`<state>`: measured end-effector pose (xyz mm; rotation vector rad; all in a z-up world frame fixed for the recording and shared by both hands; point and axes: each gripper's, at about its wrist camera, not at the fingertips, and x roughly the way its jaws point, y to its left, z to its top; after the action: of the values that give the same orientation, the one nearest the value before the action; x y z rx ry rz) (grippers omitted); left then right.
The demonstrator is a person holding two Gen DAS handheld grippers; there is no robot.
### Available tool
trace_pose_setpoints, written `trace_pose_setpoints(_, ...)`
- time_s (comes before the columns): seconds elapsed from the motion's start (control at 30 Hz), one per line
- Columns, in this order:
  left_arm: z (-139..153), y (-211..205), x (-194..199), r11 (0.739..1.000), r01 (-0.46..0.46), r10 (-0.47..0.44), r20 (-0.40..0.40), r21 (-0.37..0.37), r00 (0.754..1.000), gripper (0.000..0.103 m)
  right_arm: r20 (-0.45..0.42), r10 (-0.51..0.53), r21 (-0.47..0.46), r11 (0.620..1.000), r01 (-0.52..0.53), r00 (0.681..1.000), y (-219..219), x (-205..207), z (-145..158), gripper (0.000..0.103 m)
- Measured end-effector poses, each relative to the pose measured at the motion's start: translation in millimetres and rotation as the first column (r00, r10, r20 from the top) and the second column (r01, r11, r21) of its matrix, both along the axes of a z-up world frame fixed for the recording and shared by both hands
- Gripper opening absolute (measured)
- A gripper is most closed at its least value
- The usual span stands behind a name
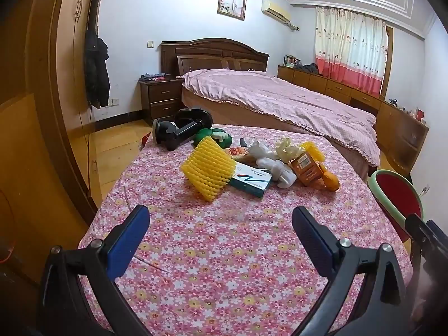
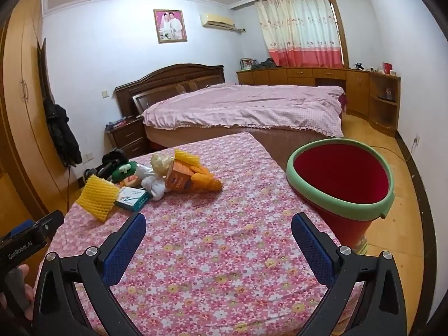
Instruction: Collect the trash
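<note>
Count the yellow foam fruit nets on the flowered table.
2. One net stands at the near left of the pile, leaning on the white-green box. Another lies behind the orange carton. More may be hidden.

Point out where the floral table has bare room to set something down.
Free: the near floral tablecloth, between both open claws and the trash pile, plus the right strip toward the bucket. Crowded: the far-left corner, around the yellow foam net, green-white box and orange carton.
</note>
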<state>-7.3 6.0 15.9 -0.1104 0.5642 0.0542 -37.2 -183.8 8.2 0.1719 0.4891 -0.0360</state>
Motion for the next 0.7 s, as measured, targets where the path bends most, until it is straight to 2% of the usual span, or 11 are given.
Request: trace_pose_setpoints(0.7,5.2,6.5,-3.4,1.0,-0.012,0.012,0.006,-0.009,1.0,0.1,0.003,0.004,0.001,1.0,-0.004,1.0,1.8,-1.6,2.0,0.103)
